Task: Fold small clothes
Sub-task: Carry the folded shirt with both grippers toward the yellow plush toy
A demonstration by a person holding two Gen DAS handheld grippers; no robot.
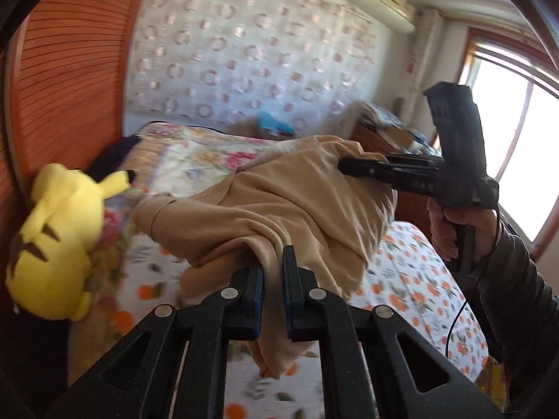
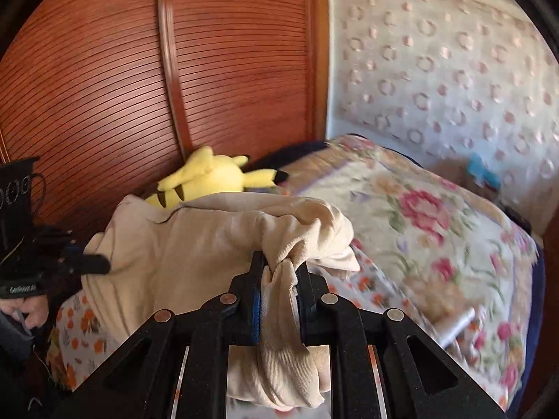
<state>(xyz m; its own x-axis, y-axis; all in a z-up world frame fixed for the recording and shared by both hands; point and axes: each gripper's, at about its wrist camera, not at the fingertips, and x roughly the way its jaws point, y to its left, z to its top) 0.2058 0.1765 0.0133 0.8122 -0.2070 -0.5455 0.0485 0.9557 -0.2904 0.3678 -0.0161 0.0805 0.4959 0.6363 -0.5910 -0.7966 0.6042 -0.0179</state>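
Observation:
A beige garment hangs bunched in the air above the bed, held at two places. My left gripper is shut on a gathered fold of it at the bottom of the left wrist view. At the right of that view, my right gripper bites into the cloth's far edge, with a hand on its handle. In the right wrist view the same garment drapes leftward, and my right gripper is shut on a twisted bunch of it. My left gripper pokes into the cloth at the left edge.
A yellow plush toy lies by the slatted wooden wardrobe. A bed with an orange-flower sheet and a floral quilt spreads below. A window glares at the right, and a cluttered nightstand stands near it.

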